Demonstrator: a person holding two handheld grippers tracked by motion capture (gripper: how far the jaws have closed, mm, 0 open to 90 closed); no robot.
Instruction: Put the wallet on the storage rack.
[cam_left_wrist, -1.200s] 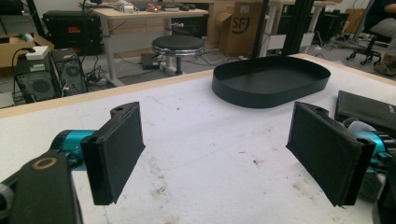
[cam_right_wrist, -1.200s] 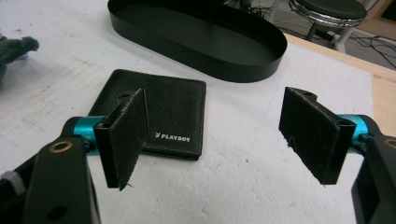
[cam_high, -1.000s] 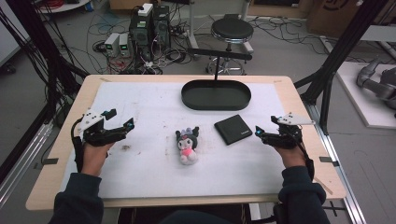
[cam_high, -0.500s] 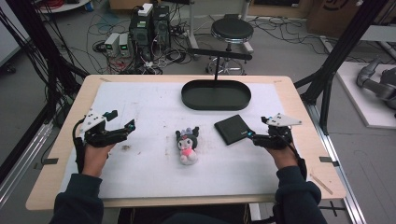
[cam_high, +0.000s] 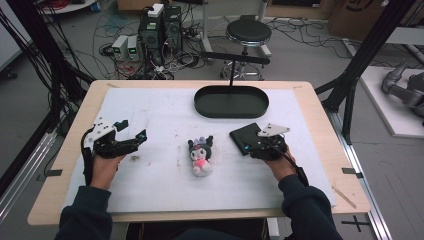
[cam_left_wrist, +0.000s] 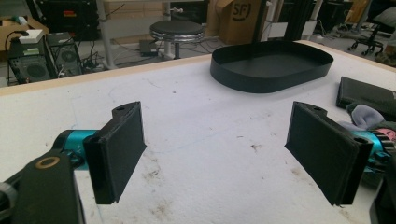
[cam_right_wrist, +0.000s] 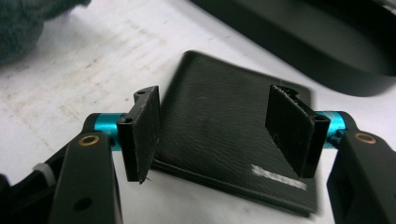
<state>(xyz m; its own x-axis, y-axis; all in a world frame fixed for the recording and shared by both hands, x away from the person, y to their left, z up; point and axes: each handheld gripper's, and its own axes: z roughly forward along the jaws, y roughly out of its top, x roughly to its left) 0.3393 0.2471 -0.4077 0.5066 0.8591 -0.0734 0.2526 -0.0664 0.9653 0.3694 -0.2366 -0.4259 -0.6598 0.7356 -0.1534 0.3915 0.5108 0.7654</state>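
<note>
Inside, oval black tray (cam_high: 231, 101) bare

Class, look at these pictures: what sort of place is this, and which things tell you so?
Probably a lab or workshop: computer towers and loose cables on the floor, a black metal frame around the table.

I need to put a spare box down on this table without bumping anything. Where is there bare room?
Bare patches: the white mat between the left tool and the black oval metal tray, and the near strip in front of the small plush toy. Crowded: the right side, where the right tool hangs over the flat black wallet.
</note>
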